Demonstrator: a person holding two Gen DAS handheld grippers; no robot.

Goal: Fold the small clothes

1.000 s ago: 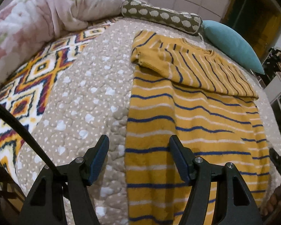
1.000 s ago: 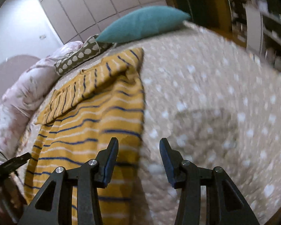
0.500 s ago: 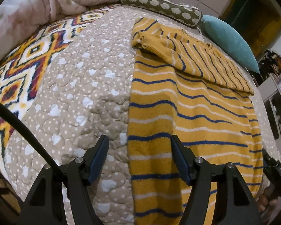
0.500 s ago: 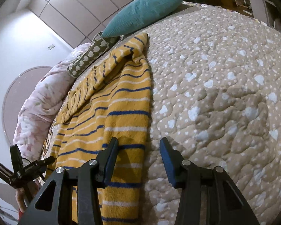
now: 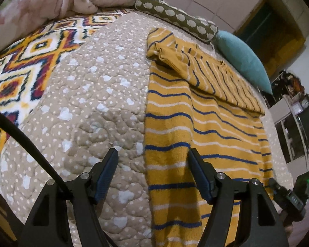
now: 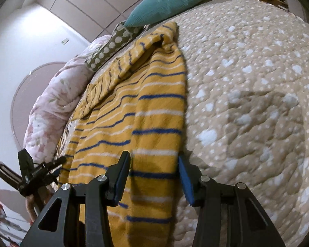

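A yellow sweater with blue and white stripes [image 5: 199, 127] lies flat on the bed, its sleeves folded across the chest at the far end. My left gripper [image 5: 152, 170] is open, low over the sweater's left edge near the hem, one finger over the quilt and one over the cloth. The sweater also shows in the right wrist view [image 6: 146, 111]. My right gripper [image 6: 154, 173] is open, its fingers straddling the sweater's right edge near the hem. Each gripper shows in the other's view, the right [image 5: 290, 195] and the left [image 6: 37, 173].
The bed has a beige dotted quilt [image 5: 88, 107] with a patterned blanket [image 5: 20, 65] at the left. A pink duvet [image 5: 51, 2], a dotted bolster [image 5: 175, 16] and a teal pillow [image 5: 243, 57] lie at the head. Shelves [image 5: 294, 127] stand beyond the right side.
Both grippers have moved down and closer to the sweater's bottom corners. The right one shifted left, so its fingers now straddle the right edge. Both stayed open.
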